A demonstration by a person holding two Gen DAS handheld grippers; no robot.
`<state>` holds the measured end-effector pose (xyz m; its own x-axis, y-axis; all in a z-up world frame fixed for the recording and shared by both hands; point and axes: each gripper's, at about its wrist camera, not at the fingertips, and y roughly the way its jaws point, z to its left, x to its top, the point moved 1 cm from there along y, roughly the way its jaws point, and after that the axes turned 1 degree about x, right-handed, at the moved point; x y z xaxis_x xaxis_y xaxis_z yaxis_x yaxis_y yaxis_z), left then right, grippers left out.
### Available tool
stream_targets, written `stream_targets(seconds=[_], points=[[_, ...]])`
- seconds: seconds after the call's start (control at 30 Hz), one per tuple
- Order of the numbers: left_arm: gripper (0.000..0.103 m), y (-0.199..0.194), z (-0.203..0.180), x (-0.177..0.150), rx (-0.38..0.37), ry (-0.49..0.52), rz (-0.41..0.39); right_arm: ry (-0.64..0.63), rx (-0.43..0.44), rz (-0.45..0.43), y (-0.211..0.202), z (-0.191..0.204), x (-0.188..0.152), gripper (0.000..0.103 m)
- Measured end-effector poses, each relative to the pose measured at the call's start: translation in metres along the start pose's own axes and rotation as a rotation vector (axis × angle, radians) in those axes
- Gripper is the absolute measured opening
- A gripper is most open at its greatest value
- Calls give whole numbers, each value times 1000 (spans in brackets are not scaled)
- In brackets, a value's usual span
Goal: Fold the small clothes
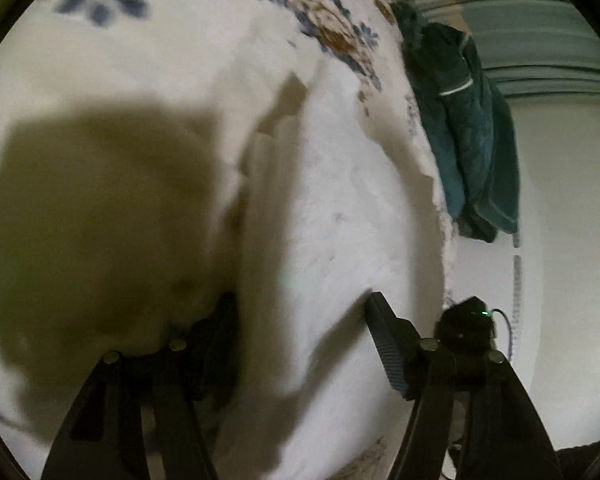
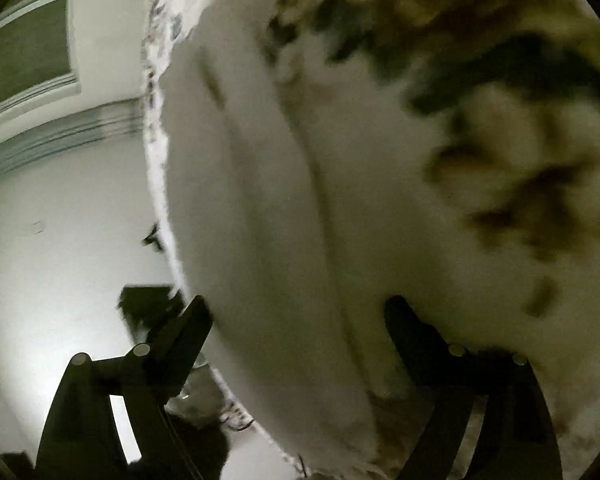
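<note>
- Two grippers, and you hold both released over the same white fleecy cloth (image 1: 332,200), which lies spread on a floral bedcover (image 1: 332,28).
- Your left gripper (image 1: 300,320) has its jaws spread, the white cloth showing between them; neither pad presses on it.
- Your right gripper (image 2: 296,320) stands wide too, one finger (image 2: 188,328) off the cloth's edge, the other over it.
- From the right wrist the white cloth (image 2: 260,200) fills the middle, blurred; whether the fingers touch it you cannot tell.
- A dark teal garment (image 1: 468,128) hangs off the bed's edge, well apart from the left gripper.
</note>
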<state>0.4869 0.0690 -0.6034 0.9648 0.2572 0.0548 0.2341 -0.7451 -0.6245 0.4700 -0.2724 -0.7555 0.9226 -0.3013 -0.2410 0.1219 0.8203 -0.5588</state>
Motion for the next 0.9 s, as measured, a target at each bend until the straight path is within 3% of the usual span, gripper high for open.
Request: stream_targets(seconds=[0.17,0.23,0.27,0.3,0.4,0.6,0.77,0.9], points=[[65,9,-2,5,-53,-28,-19,-18,29,60,32,11,15,91],[48,6,-6,4,-56,-16,-37,-40,31,56,37,18,18,83],[33,4,-7,3,-56,-13,-44,-53,21,55,39,22,18,77],[26,-1,-8,4,-59,-16,-57,-73,2,55,40,26,18,63],[23,-10,-13,7,-61,-16,-78,-80,-5,32,35,35,17,51],[22,-32,-61,35,-55,76,-122,-170,21,-45,7,93,28,47],[22,-57,-112,98,-82,158,-205,-268,69,-126,-20,164,72,47],[23,-59,-141,161,-74,207,-258,-334,79,-190,-24,214,127,47]])
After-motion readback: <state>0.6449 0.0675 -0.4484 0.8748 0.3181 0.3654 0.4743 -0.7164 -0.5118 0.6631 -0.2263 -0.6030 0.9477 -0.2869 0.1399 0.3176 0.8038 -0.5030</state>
